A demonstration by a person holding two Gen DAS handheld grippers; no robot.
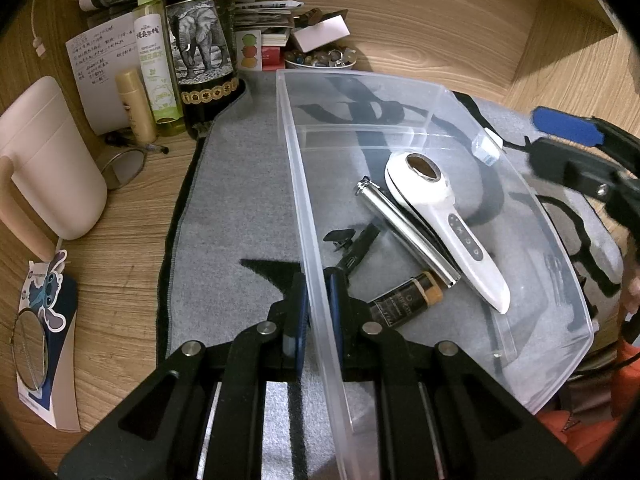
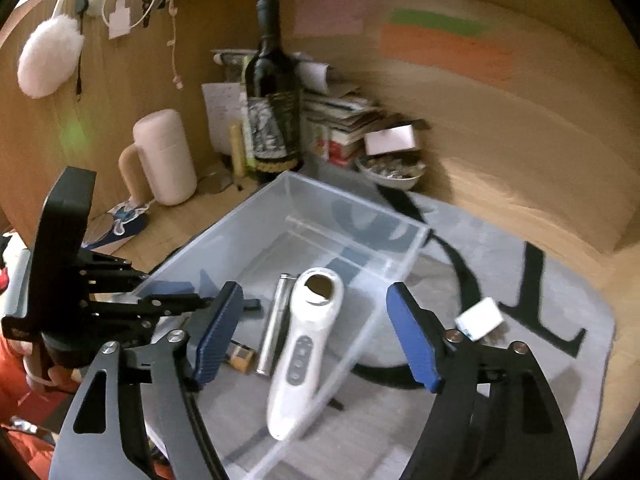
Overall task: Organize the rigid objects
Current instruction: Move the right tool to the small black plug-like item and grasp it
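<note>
The left gripper (image 1: 318, 312) is pinching the near wall of the clear plastic bin (image 1: 520, 184), one blue pad inside, one outside, pressed tight on the thin plastic. The right gripper (image 2: 316, 336) hangs above the bin with its blue pads spread wide and nothing between them.

Inside the bin, the white handheld device (image 2: 300, 344) lies flat on the bottom, its round head toward twelve o'clock in the right wrist view. Just at its nine o'clock side lies a silver metal tube (image 2: 276, 324), touching it along the length. A small dark bottle with a gold band (image 1: 404, 296) lies beside the tube's near end, and a black clip (image 1: 340, 238) sits close to the pinched wall.

The bin rests on a grey mat with black lettering (image 2: 520, 280), spread over a pale wooden desk (image 1: 120, 240). A small white block (image 2: 480, 318) lies on the mat outside the bin, at three o'clock from it.

Toward the back wall at twelve o'clock stands a dark wine bottle with an elephant label (image 1: 200, 40), with a green spray bottle (image 1: 154, 60) and a gold tube (image 1: 136, 104) beside it. A pink mug (image 1: 52, 152) stands at nine o'clock. Behind are stacked papers (image 2: 340, 116) and a bowl of small trinkets (image 2: 392, 172). Coloured sticky notes (image 2: 440, 40) are on the wooden wall, blurred.
</note>
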